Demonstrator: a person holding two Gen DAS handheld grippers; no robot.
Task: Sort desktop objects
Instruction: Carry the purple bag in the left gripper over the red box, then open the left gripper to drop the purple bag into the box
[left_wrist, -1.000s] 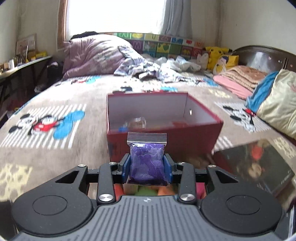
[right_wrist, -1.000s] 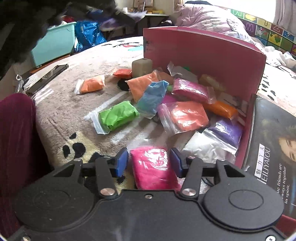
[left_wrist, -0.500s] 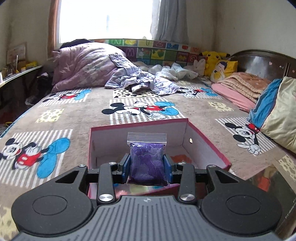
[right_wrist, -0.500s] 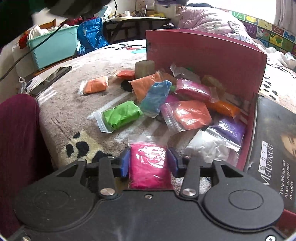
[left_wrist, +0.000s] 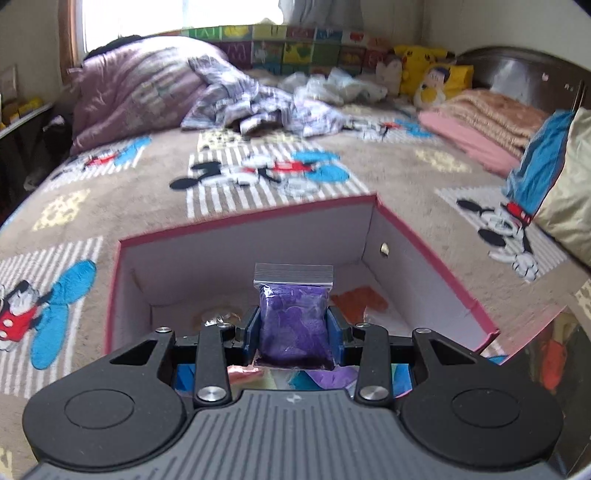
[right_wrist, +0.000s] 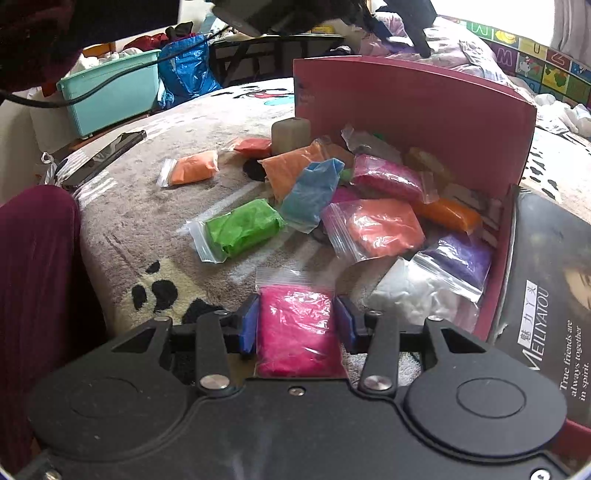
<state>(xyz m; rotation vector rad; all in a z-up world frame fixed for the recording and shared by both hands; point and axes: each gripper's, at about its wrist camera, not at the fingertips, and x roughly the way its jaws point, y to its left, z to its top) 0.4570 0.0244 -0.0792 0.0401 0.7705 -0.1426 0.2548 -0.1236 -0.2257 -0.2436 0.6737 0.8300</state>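
Note:
My left gripper (left_wrist: 293, 328) is shut on a purple clay bag (left_wrist: 293, 325) and holds it above the open red box (left_wrist: 432, 258), whose white inside holds an orange bag (left_wrist: 360, 301) and a clear bag (left_wrist: 218, 315). My right gripper (right_wrist: 297, 325) is shut on a pink clay bag (right_wrist: 297, 328), just above the bedspread. Ahead of it lie several loose bags against the box's red outer wall (right_wrist: 413, 107): green (right_wrist: 240, 229), blue (right_wrist: 314, 192), orange (right_wrist: 192, 168), salmon (right_wrist: 376, 229), purple (right_wrist: 458, 258), white (right_wrist: 410, 291).
A black magazine (right_wrist: 546, 295) lies at the right beside the box. A grey block (right_wrist: 290, 132) stands by the box's corner. A phone (right_wrist: 103, 158) lies at the bed's left edge, with a teal bin (right_wrist: 110, 92) beyond. A maroon sleeve (right_wrist: 37, 280) is at left.
My left gripper has risen and moved forward over the red box with the purple bag. My right gripper has closed on the pink bag and lifted it slightly.

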